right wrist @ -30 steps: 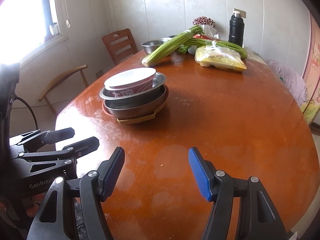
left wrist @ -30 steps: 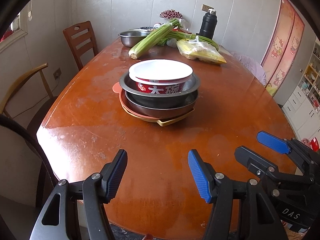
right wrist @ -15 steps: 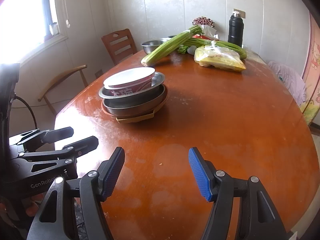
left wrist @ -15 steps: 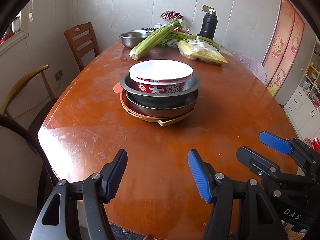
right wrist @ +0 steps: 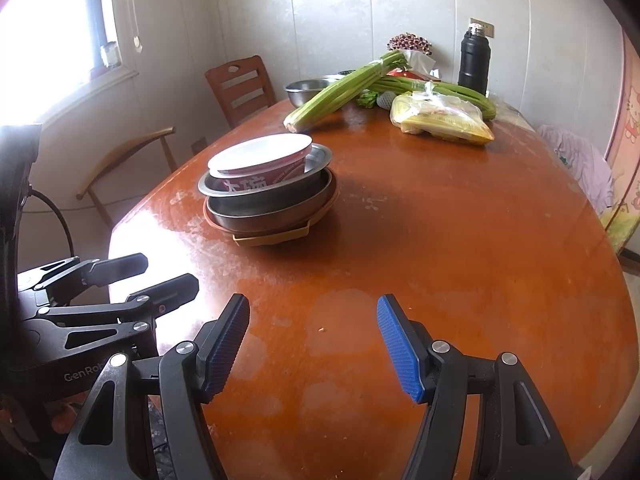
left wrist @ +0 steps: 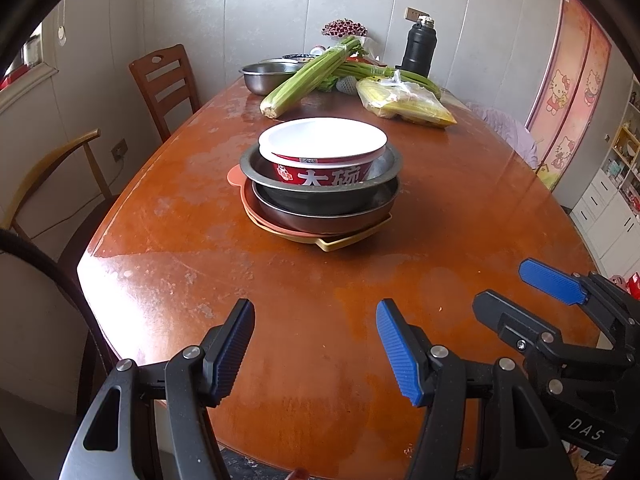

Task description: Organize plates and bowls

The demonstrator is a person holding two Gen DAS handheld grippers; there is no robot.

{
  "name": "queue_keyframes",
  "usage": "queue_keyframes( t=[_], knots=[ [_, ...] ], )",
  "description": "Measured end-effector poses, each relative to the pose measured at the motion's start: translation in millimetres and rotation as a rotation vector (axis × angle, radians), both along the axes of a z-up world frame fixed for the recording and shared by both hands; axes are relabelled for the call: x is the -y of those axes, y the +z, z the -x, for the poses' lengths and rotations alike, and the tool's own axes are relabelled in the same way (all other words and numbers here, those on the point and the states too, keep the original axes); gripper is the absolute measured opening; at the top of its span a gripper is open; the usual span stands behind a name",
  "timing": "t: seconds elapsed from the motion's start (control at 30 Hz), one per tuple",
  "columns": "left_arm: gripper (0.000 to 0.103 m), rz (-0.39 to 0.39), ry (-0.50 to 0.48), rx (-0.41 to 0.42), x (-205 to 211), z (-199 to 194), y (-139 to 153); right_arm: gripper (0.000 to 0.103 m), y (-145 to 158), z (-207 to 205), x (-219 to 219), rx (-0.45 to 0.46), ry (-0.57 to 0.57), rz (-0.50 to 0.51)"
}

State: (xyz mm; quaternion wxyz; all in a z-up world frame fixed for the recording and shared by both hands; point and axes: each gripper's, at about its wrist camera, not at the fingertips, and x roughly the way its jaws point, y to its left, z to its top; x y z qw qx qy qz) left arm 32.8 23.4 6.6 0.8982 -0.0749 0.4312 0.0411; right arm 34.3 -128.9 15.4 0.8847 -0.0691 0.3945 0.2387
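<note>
A stack stands mid-table: a red-and-white paper bowl [left wrist: 322,148] [right wrist: 260,160] inside a steel bowl [left wrist: 320,190] [right wrist: 272,192], in a wider steel dish [left wrist: 328,212], on an orange plate [left wrist: 256,216] and a yellow plate [left wrist: 340,242] [right wrist: 272,238]. My left gripper [left wrist: 316,344] is open and empty near the table's front edge, well short of the stack. My right gripper [right wrist: 314,344] is open and empty, to the right of the left one. The right gripper also shows in the left wrist view [left wrist: 520,292], the left gripper in the right wrist view [right wrist: 140,276].
At the far end of the wooden table [left wrist: 460,200] lie celery [left wrist: 308,76], a bag of corn [left wrist: 404,100], a steel bowl [left wrist: 266,76] and a black flask [left wrist: 418,46]. Two chairs [left wrist: 164,84] stand along the left side.
Both grippers have drifted slightly; the stack sits a little further right in each view. Nothing was taken hold of or let go.
</note>
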Motion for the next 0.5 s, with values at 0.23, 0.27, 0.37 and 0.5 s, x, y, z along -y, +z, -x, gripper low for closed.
queue_keyframes(
  t=[0.23,0.27,0.37,0.5],
  knots=[
    [0.063,-0.003,0.008,-0.004,-1.1,-0.5,-0.4,0.068,-2.0,-1.4,-0.7,-0.001,-0.007,0.006],
    [0.063,-0.004,0.010,-0.005,-1.2,-0.3,-0.6,0.068,-2.4,-1.4,-0.6,-0.001,-0.007,0.006],
    [0.063,-0.005,0.013,-0.006,-1.5,-0.5,-0.9,0.068,-2.4,-0.9,-0.6,-0.002,-0.006,0.007],
    [0.063,-0.008,0.013,-0.007,-1.1,-0.1,-1.0,0.068,-1.9,-0.6,1.2,0.000,-0.013,0.006]
  ],
)
